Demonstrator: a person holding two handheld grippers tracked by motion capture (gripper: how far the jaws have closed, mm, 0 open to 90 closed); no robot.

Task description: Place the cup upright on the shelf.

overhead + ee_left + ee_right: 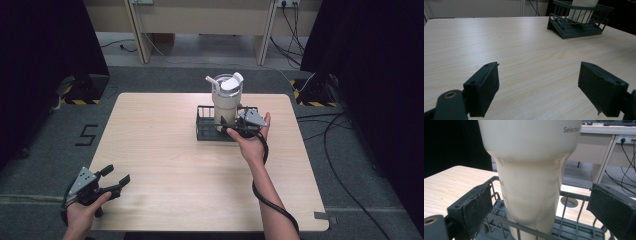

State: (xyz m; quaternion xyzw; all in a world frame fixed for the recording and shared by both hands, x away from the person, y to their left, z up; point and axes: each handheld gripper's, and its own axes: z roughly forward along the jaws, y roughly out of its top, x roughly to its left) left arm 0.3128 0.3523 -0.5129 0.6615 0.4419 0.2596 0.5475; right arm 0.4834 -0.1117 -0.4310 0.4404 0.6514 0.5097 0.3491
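Observation:
A cream tumbler (pixel 226 99) with a white lid and straw stands upright in a dark wire rack (pixel 204 126) at the table's back centre. My right gripper (pixel 233 126) is open at the rack's right front, its jaws spread either side of the tumbler's narrow base (pixel 531 202) without touching it. The rack's wires (pixel 574 210) run under and behind the cup. My left gripper (pixel 116 178) is open over the table's front left corner, with nothing between its jaws. In the left gripper view the rack (pixel 579 26) lies far off at the upper right.
The light wooden table (pixel 165 150) is bare between the two grippers. A round cable hole (pixel 569 201) sits in the tabletop behind the rack. Desks, cables and black curtains surround the table on the floor beyond.

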